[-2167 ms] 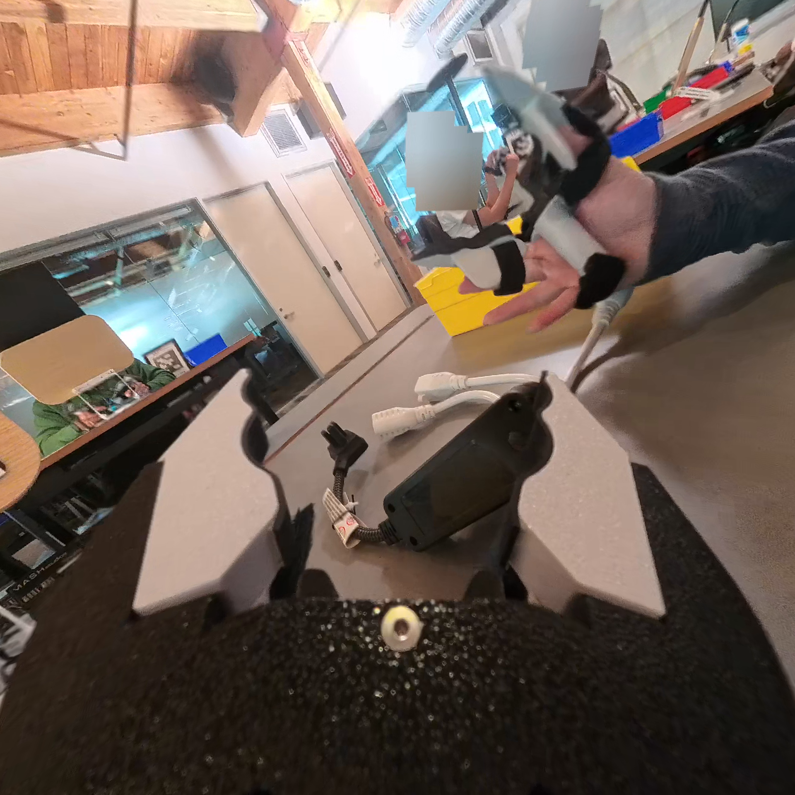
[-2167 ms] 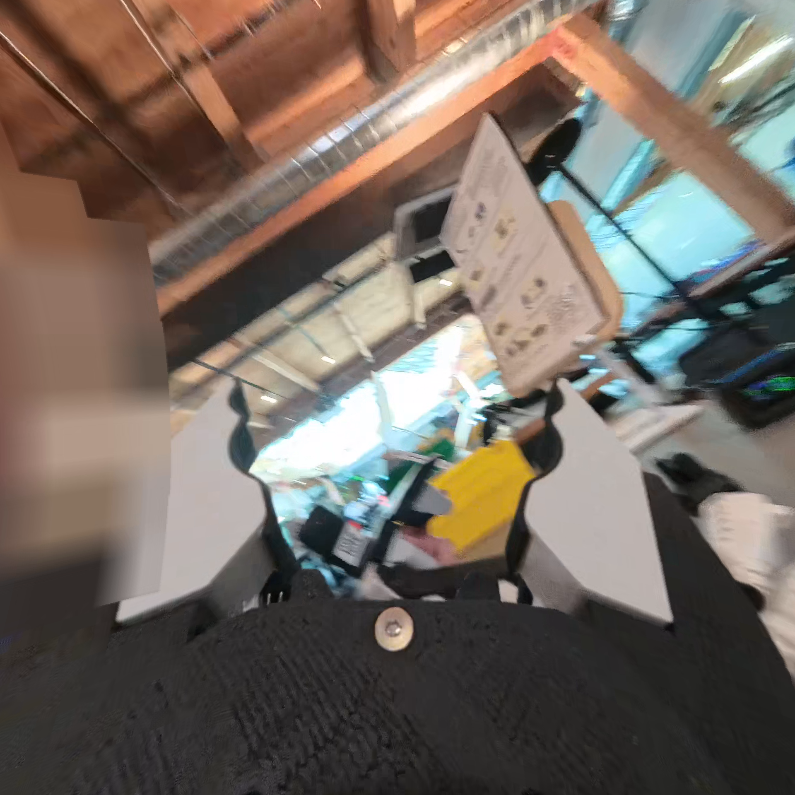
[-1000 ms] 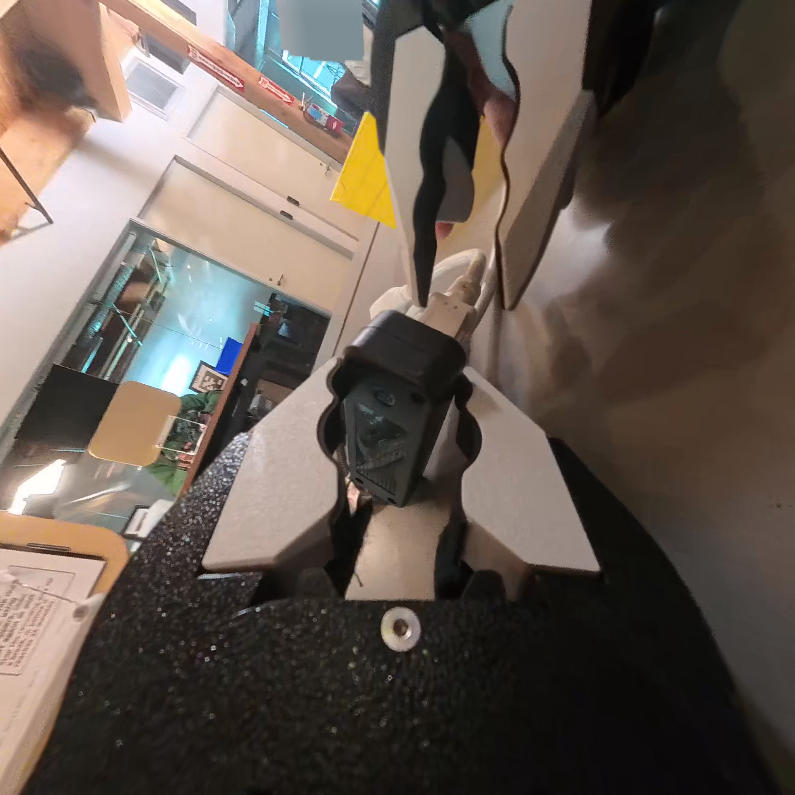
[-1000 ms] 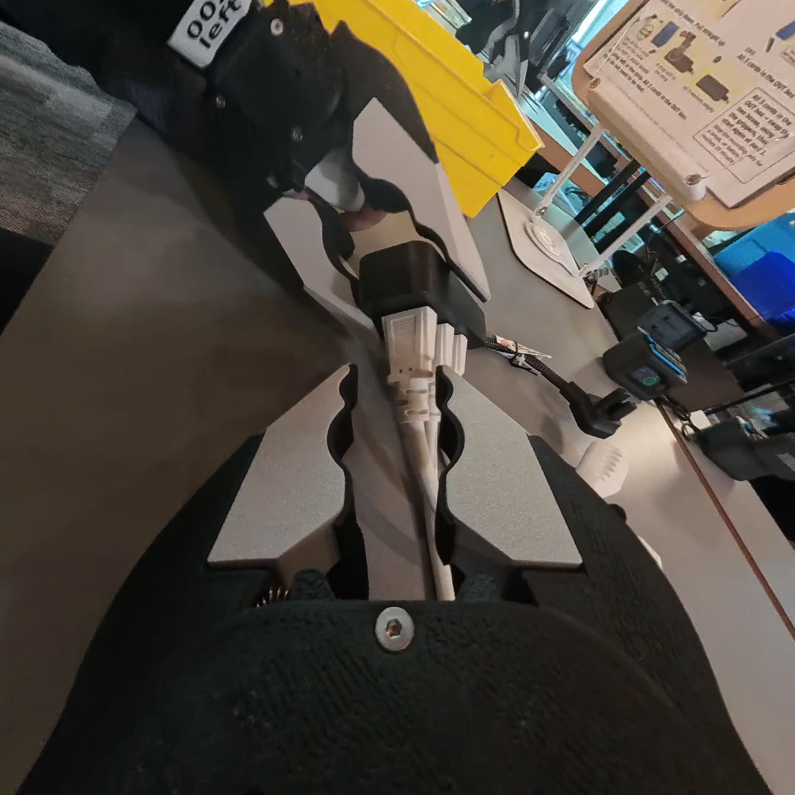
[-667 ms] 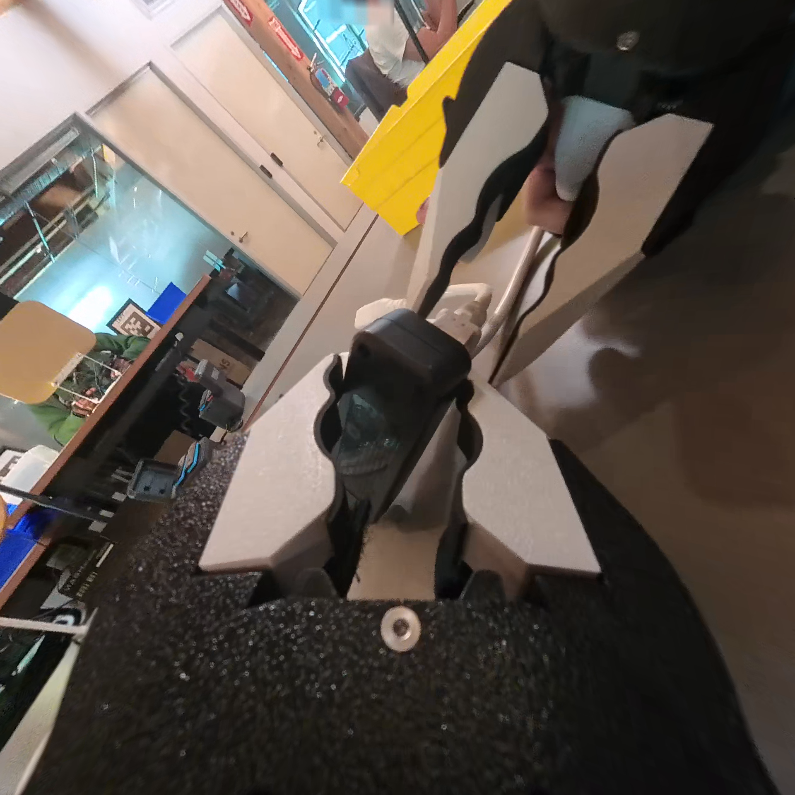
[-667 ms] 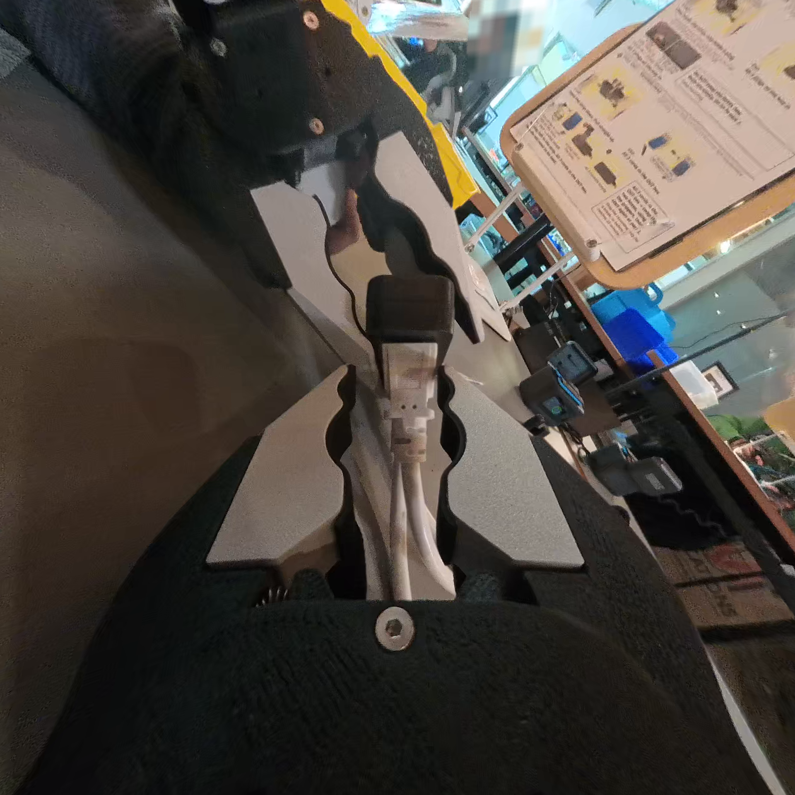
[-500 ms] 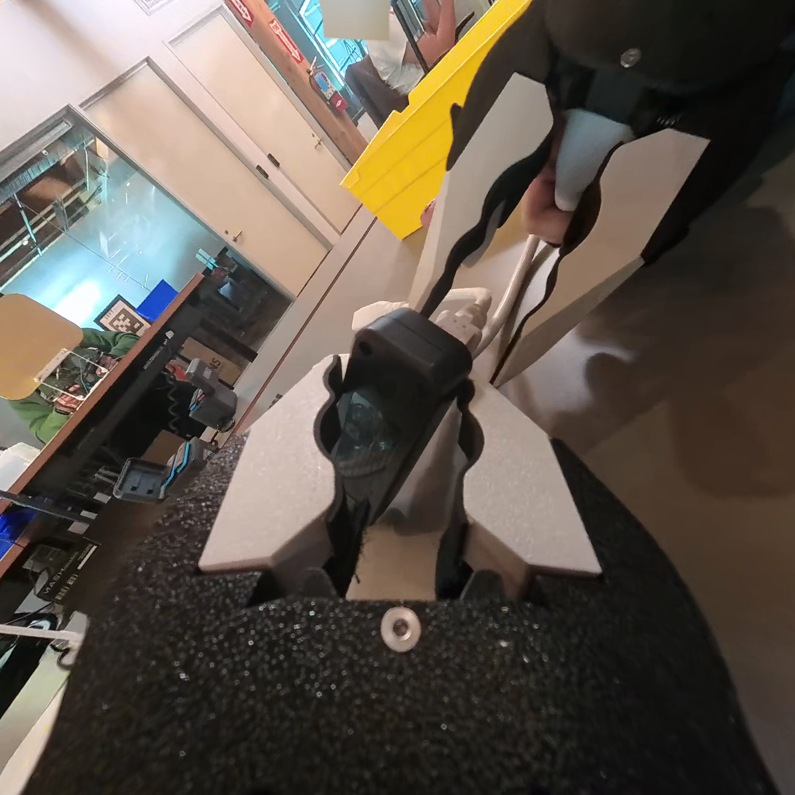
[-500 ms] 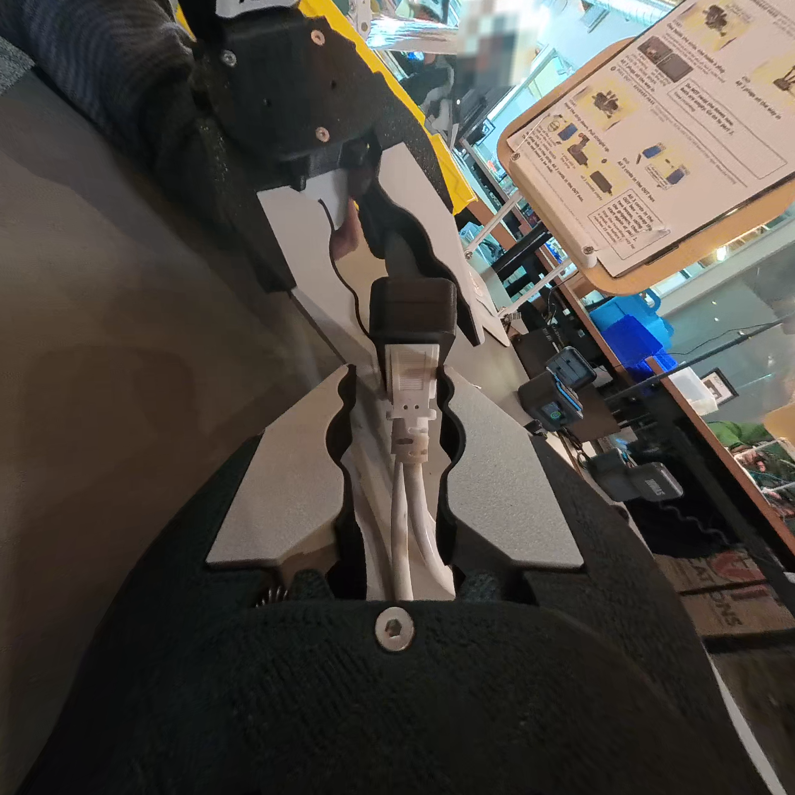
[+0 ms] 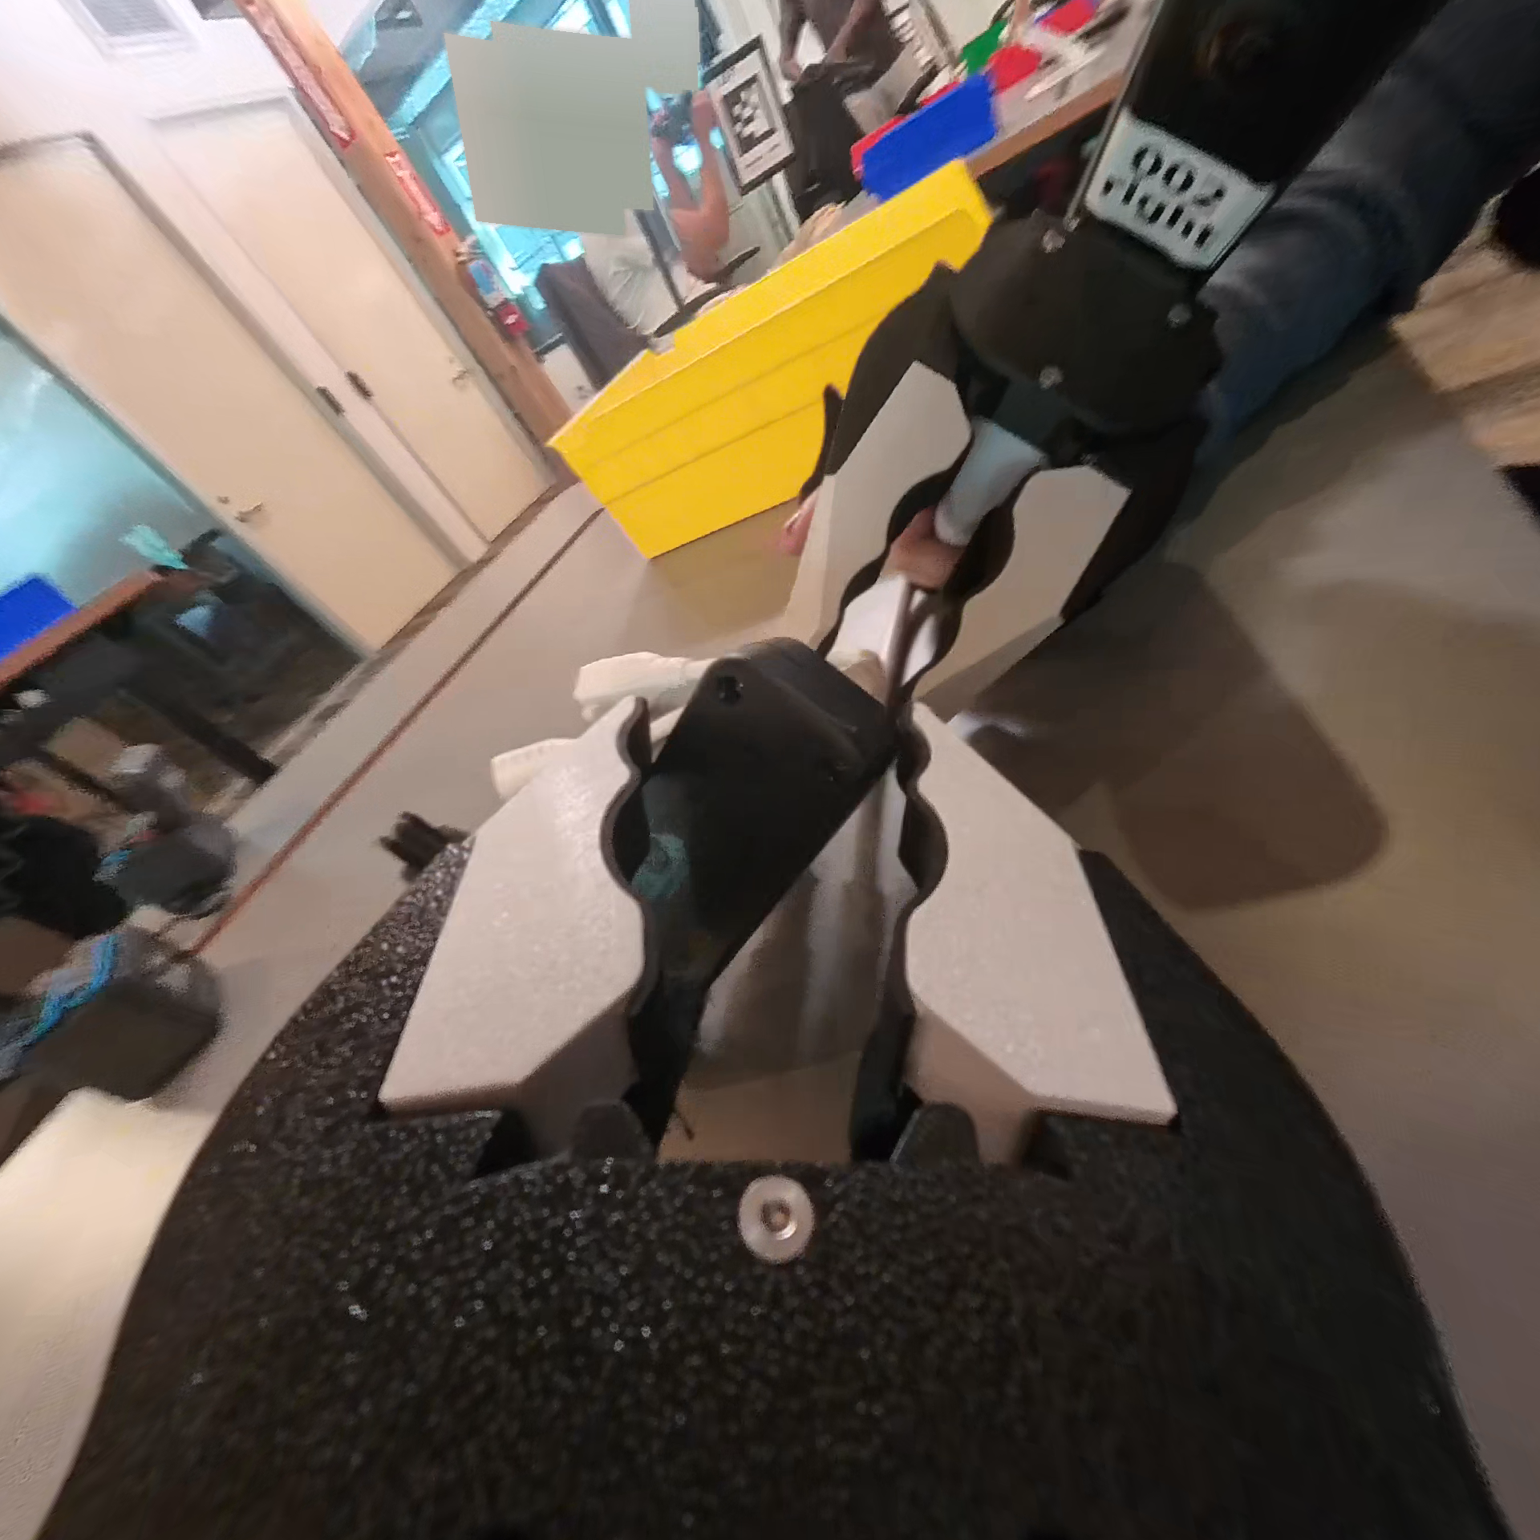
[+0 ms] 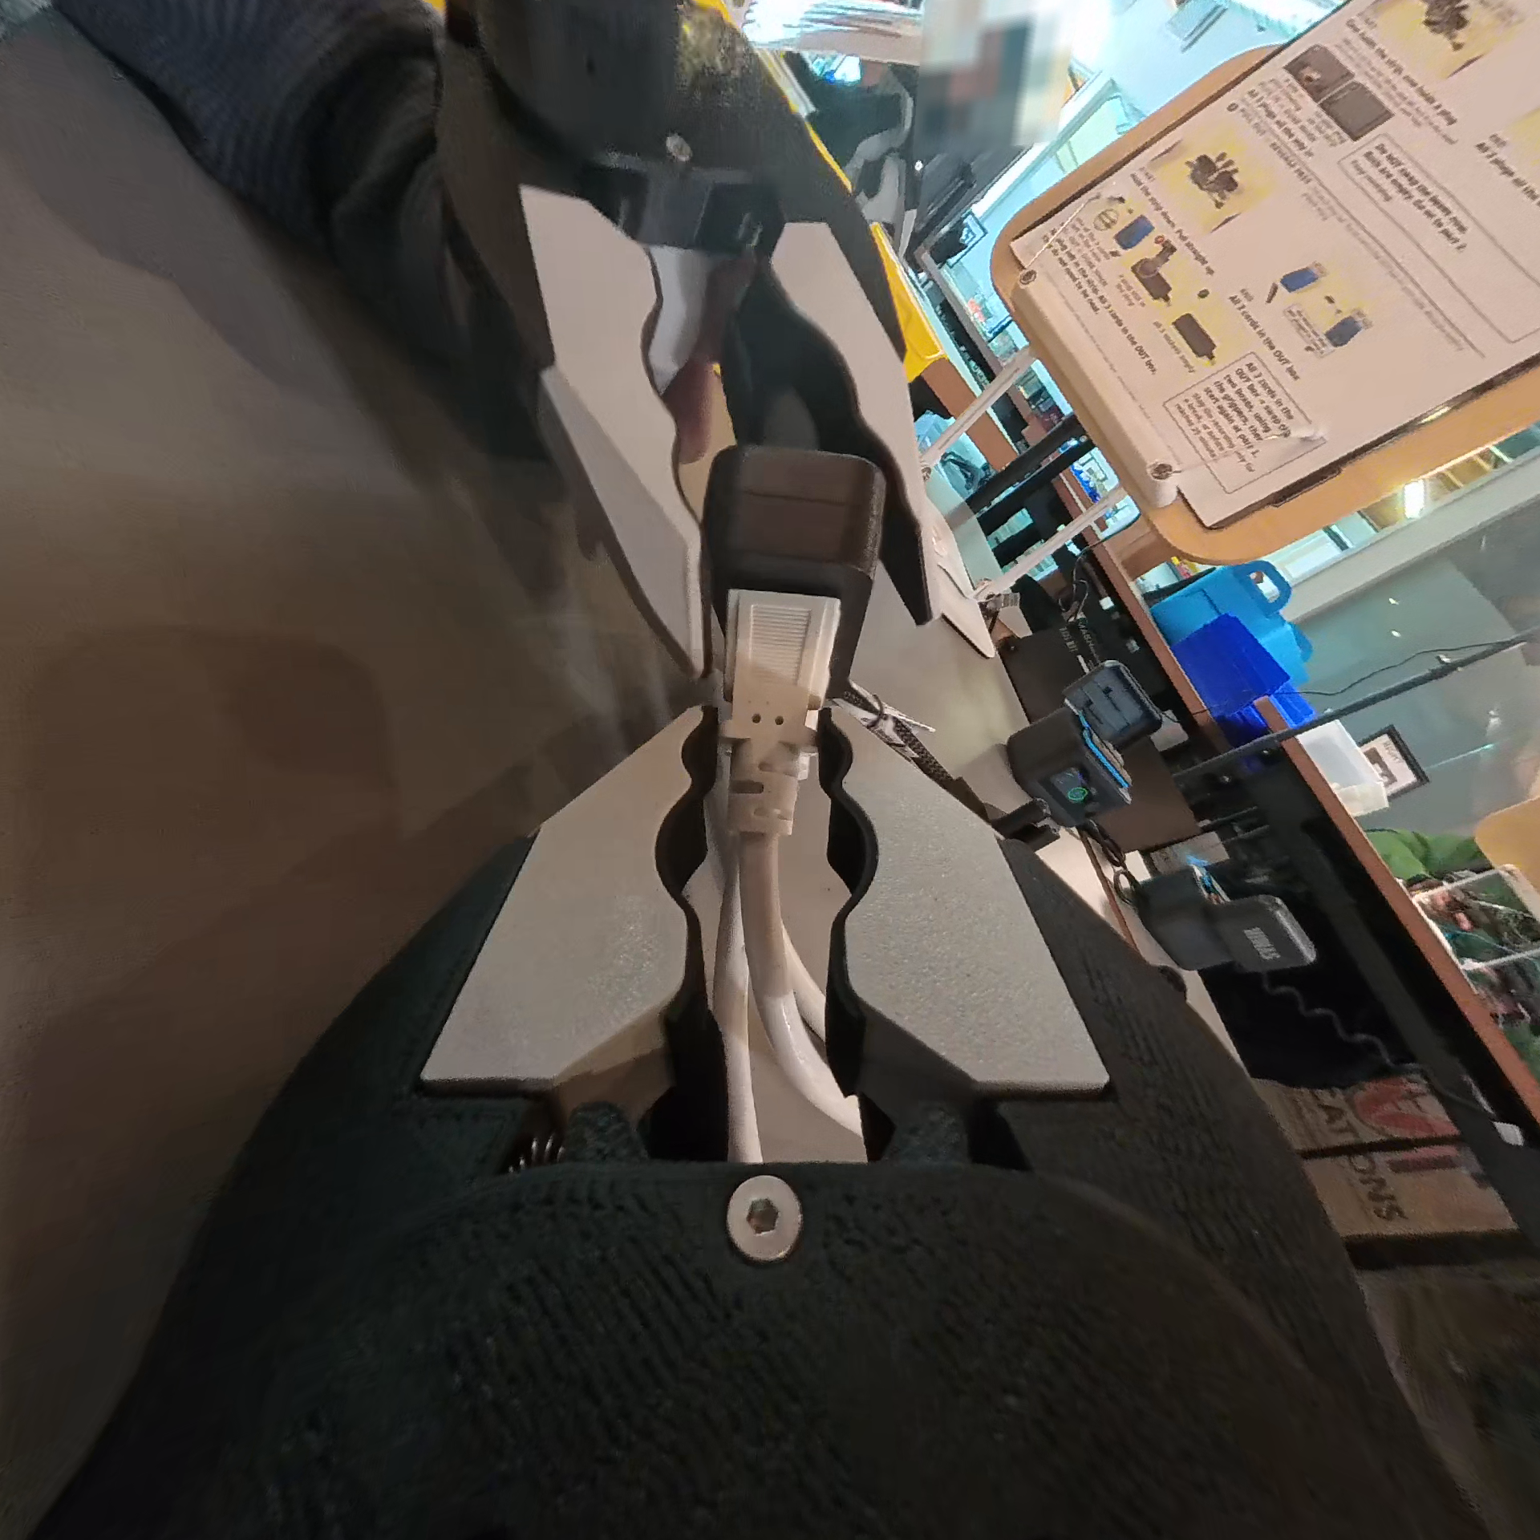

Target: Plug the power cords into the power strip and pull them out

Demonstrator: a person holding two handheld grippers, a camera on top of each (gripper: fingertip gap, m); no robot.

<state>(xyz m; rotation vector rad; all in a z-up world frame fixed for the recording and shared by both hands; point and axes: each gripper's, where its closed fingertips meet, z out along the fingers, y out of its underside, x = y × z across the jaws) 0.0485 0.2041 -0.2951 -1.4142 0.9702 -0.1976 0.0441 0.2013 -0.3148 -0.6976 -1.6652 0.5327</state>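
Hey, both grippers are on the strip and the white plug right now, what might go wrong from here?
The left hand-held gripper clamps the black strip tilted, so it may twist or slip under load. The right hand-held gripper holds the white plug near its cord end; pulling or pushing there may bend the cord. Which direction the plug is moving is unclear.

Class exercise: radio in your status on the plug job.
Left gripper shut on black power strip. Right gripper shut on white plug, seated in strip. Nothing blocking.

Power strip (image 9: pixel 750 800) lower end hidden between fingers; white cords (image 10: pixel 767 1000) vanish under hand-held gripper body.
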